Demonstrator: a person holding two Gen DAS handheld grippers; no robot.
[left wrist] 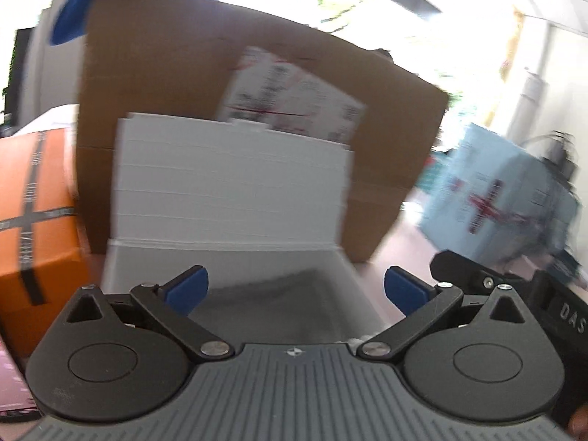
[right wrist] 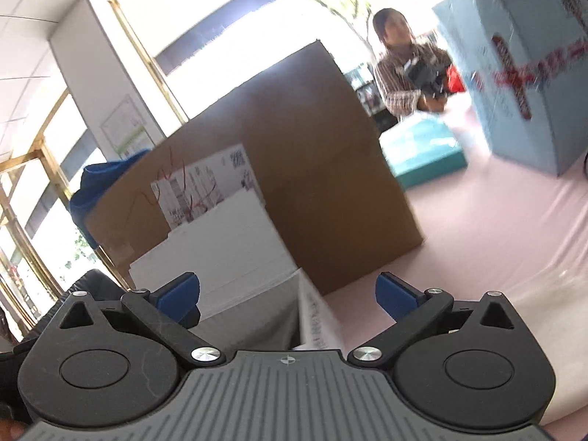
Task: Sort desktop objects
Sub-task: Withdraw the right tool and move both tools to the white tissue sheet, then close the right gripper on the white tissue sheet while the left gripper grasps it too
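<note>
Pink tabletop (right wrist: 496,228), open white carton (left wrist: 228,191) against tall brown cardboard box (right wrist: 294,169); left gripper (left wrist: 296,290) and right gripper (right wrist: 287,294) spread wide, empty.

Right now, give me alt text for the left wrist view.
The open left gripper points at an open white box standing before a brown cardboard box. An orange box sits left, a light blue box right.

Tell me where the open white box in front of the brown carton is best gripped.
Probably by its thin right side wall, coming from above with one finger inside and one outside. The open white box has its lid standing upright against the brown cardboard carton, which blocks the rear. Both the left tool and right tool are open and empty.
</note>
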